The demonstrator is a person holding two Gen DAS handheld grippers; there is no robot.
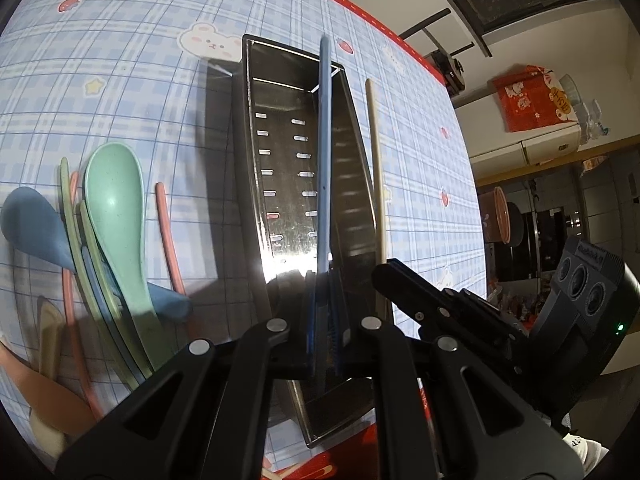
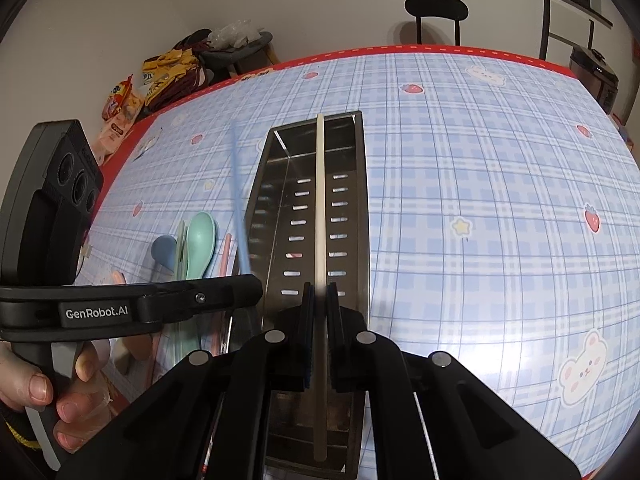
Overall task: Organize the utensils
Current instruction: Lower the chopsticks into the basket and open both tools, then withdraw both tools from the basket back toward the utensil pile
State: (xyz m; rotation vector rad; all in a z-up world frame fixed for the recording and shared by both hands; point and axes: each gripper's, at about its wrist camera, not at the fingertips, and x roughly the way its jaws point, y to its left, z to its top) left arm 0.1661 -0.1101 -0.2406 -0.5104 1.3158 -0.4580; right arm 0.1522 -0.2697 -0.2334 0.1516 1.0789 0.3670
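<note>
Spoons (image 1: 112, 216) lie on the checked surface (image 1: 120, 80), left of the metal tray (image 1: 280, 152). The left gripper (image 1: 322, 280), jaws clamped on a blue chopstick (image 1: 325, 140), and the right gripper (image 2: 320, 292), clamped on a cream chopstick (image 2: 320, 200), hold both above the tray.

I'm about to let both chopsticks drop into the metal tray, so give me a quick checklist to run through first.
1. Left gripper shut on blue chopstick: ok.
2. Right gripper shut on cream chopstick: ok.
3. Each chopstick lined up along the slotted metal tray in its own wrist view: ok.
4. Tray inside free of other utensils: ok.
5. Chopstick tips touching the tray floor: cannot tell.
6. Green spoon, blue spoon and pink chopstick clear of the tray: ok.
</note>
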